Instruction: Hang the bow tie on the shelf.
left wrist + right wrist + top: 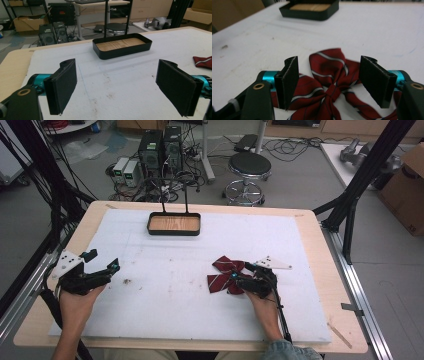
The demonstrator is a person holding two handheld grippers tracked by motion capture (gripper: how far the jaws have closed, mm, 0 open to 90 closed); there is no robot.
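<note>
White foam mat (165,310); right gripper (329,83) jaws half-wide around a striped satin bow (329,75), left gripper (116,87) wide.

one red striped bow tie (226,274), one black tray (174,224), two tools: left tool (102,261), right tool (242,272).

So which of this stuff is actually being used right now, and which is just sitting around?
In use:
- red striped bow tie
- right gripper, jaws open around the bow tie
- possibly the black tray

Lying about:
- left gripper, idle, jaws open
- stool
- computer towers
- cardboard box
</note>
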